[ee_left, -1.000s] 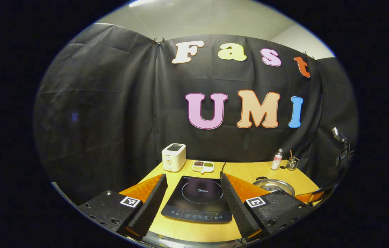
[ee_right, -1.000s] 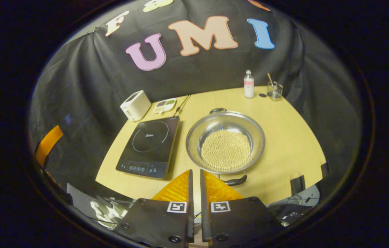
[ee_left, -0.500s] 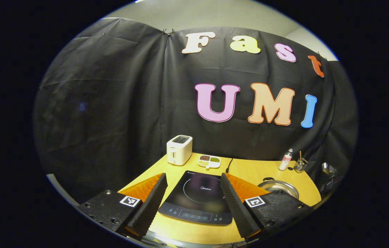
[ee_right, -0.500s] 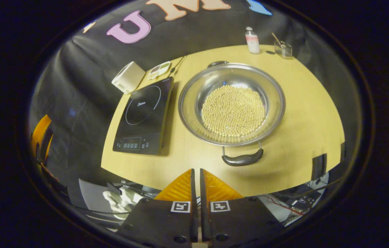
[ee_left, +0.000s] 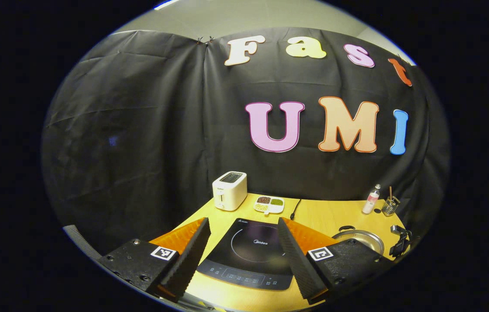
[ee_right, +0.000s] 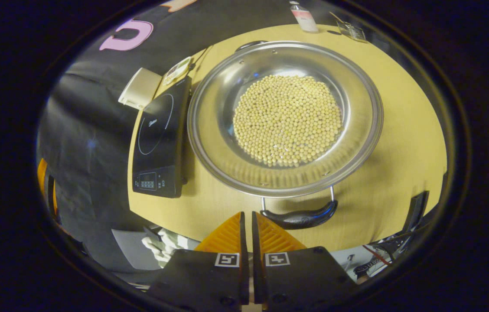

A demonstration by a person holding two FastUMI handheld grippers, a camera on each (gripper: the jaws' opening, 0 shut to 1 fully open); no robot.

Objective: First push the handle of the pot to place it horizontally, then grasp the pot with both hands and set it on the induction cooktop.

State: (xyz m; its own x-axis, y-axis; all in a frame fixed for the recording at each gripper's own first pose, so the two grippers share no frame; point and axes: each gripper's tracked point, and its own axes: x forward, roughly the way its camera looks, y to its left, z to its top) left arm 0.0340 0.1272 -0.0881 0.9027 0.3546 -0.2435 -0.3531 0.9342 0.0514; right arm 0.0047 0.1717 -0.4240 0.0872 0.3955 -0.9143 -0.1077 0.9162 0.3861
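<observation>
A wide steel pot holding many pale beans sits on the wooden table, just right of the black induction cooktop. Its near black handle points toward me and its far handle points to the back wall. My right gripper is shut, empty, with its tips just left of the near handle, above the table's front edge. My left gripper stands open over the front of the induction cooktop, nothing between its fingers. The pot lies to its right.
A white toaster and a small divided dish of beans stand at the back left. A small bottle and a glass with a stick stand at the back right. A cord runs behind the cooktop. Cables lie below the table's front edge.
My right gripper has come down and forward toward the pot's near handle, staying shut. My left gripper has shifted a little, still open over the cooktop.
</observation>
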